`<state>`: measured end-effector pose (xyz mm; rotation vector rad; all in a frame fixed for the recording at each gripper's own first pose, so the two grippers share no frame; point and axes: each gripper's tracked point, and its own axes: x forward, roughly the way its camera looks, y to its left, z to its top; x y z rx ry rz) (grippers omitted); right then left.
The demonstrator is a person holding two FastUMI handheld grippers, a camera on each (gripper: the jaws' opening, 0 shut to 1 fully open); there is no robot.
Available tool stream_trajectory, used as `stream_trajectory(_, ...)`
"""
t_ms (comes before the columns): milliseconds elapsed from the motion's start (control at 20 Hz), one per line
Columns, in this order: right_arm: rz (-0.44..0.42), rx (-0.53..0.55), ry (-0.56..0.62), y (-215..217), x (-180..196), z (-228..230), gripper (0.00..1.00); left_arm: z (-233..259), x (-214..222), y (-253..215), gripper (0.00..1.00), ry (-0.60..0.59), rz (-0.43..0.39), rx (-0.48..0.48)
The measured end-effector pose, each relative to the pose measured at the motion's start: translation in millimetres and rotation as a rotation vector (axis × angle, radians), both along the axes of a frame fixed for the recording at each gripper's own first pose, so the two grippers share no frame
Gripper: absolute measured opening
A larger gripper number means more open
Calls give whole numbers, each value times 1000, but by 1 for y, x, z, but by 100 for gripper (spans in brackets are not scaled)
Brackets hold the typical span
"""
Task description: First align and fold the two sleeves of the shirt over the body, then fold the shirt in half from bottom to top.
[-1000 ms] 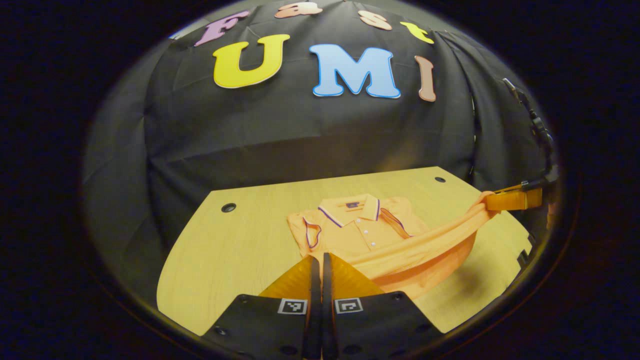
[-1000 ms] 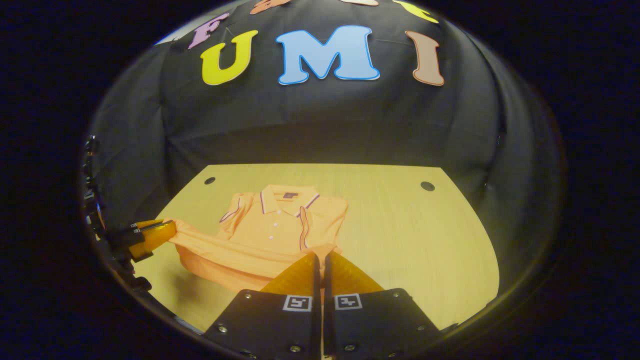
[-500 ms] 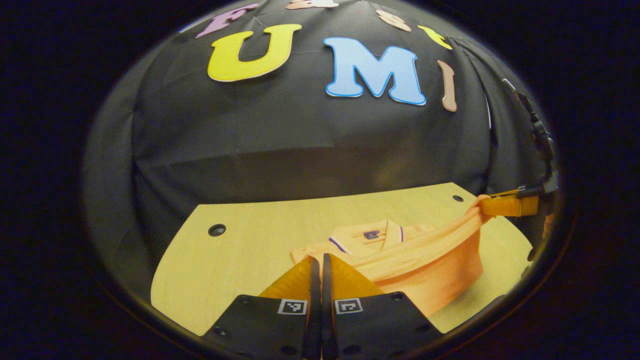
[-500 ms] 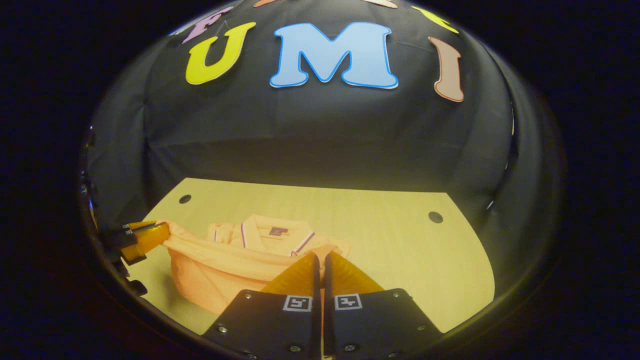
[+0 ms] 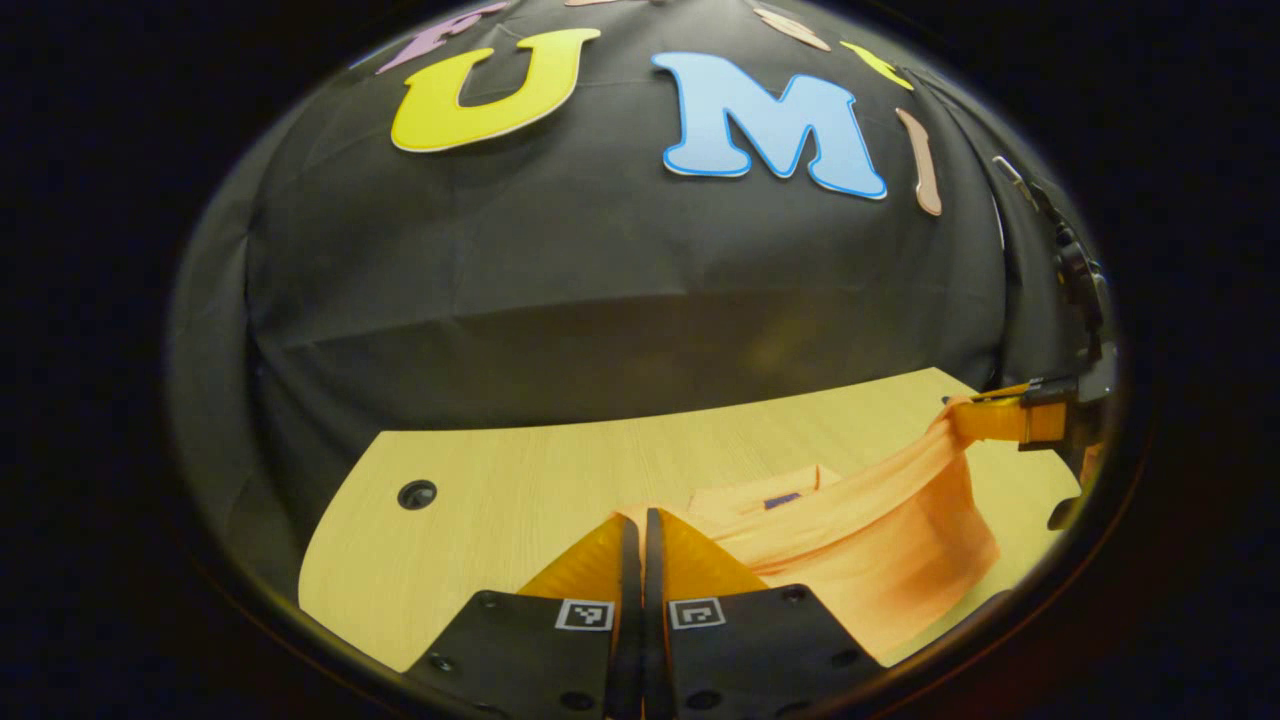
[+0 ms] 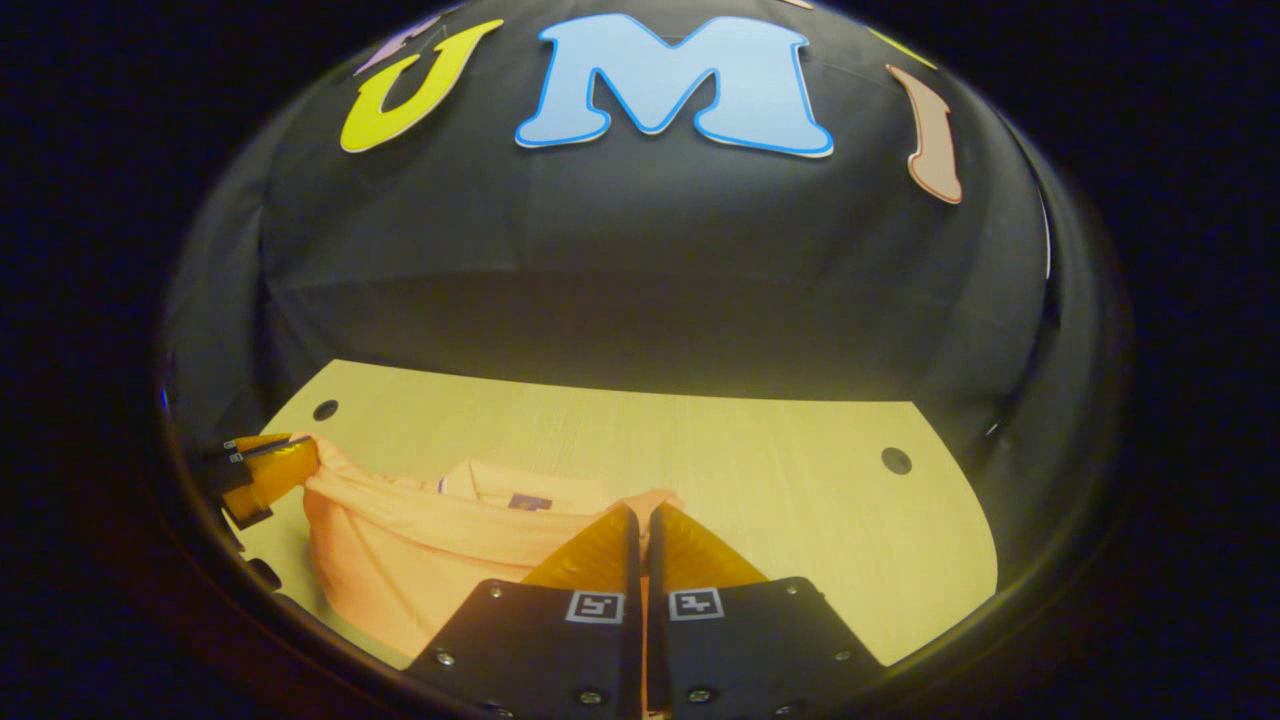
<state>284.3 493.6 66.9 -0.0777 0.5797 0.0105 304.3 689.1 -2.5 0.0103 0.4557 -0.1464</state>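
My left claw (image 5: 642, 520) pinches the shirt (image 5: 880, 540) hem, lifted off the table (image 5: 480, 480) so the bottom can fold upward; the collar lies just ahead.

My right claw (image 6: 642, 515) grips the hem's other corner, keeping it level across to the left.

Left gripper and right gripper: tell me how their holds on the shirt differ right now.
The left gripper pinches the lifted hem at its left end; the right gripper pinches the other end. In the left gripper view the right gripper looks higher above the table than the left gripper's own fingertips. Both are shut on the shirt, its hem stretched between them near the collar.
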Motion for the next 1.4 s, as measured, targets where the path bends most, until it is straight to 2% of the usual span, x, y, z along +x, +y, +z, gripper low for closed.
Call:
stream_trajectory(200,-21,-4,10,-3,21,-15,2,-7,22,-3,6,-34,16,30)
stream_trajectory(400,-24,-24,36,-4,27,-33,3,-25,30,-6,6,-20,41,44)
stream_trajectory(850,22,-98,91,0,17,-46,10,-43,29,-10,10,28,47,40)
stream_trajectory(950,31,-108,77,3,15,-41,13,-41,26,-13,14,35,42,23)
stream_trajectory(1000,44,-104,76,6,15,-38,32,-39,22,-13,14,40,42,22)
stream_trajectory(1050,49,-114,72,7,9,-34,39,-37,19,-12,13,45,47,26)
stream_trajectory(1150,63,-125,59,9,3,-25,37,-29,11,-12,14,49,49,17)
stream_trajectory(1250,65,-117,39,9,-6,-14,39,-12,2,-11,29,27,49,25)
stream_trajectory(1350,70,-104,20,9,-18,0,49,5,-11,-10,34,3,52,36)
stream_trajectory(1400,65,-98,4,8,-22,8,49,11,-18,-11,43,-4,53,38)
